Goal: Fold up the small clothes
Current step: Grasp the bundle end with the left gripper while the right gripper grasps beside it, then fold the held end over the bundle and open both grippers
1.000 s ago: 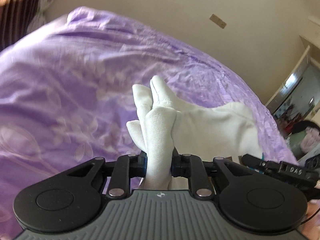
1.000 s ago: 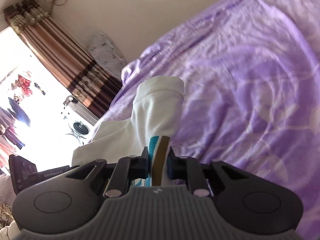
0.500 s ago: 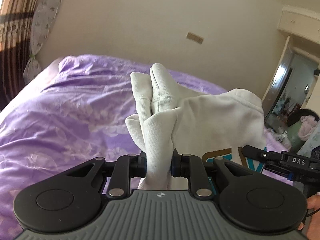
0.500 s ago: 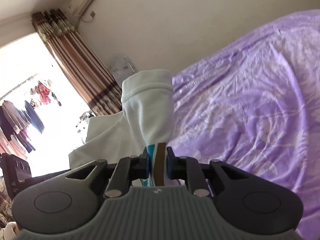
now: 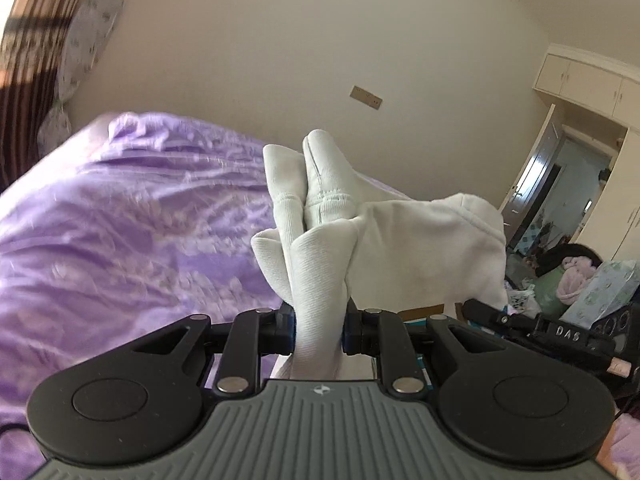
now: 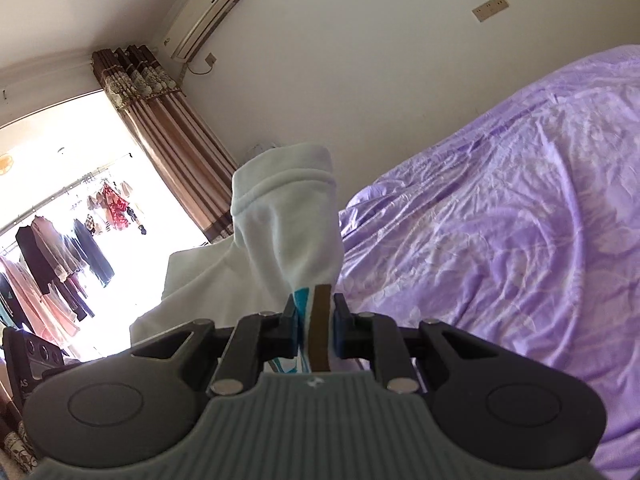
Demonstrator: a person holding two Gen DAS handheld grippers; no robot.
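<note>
A small white garment [image 5: 420, 248] with a teal and brown print hangs in the air between both grippers, above the purple bedspread [image 5: 132, 224]. My left gripper [image 5: 319, 330] is shut on a bunched white fold of it, which sticks up past the fingers. In the right wrist view the same white garment [image 6: 292, 240] rises from my right gripper [image 6: 315, 330], which is shut on the printed part. The right gripper [image 5: 532, 326] shows as a black bar at the right edge of the left wrist view. The garment's lower part is hidden behind the grippers.
The bed [image 6: 500, 216] reaches to a cream wall [image 5: 320, 40]. A wardrobe [image 5: 588, 84] and an open doorway [image 5: 568, 184] stand at the right. Brown curtains [image 6: 168, 132], an air conditioner [image 6: 204, 12] and a bright window with hanging clothes [image 6: 60, 232] lie to the left.
Both grippers have risen with the garment still held. The bedspread has dropped lower in both views and more wall, wardrobe, curtain and air conditioner show.
</note>
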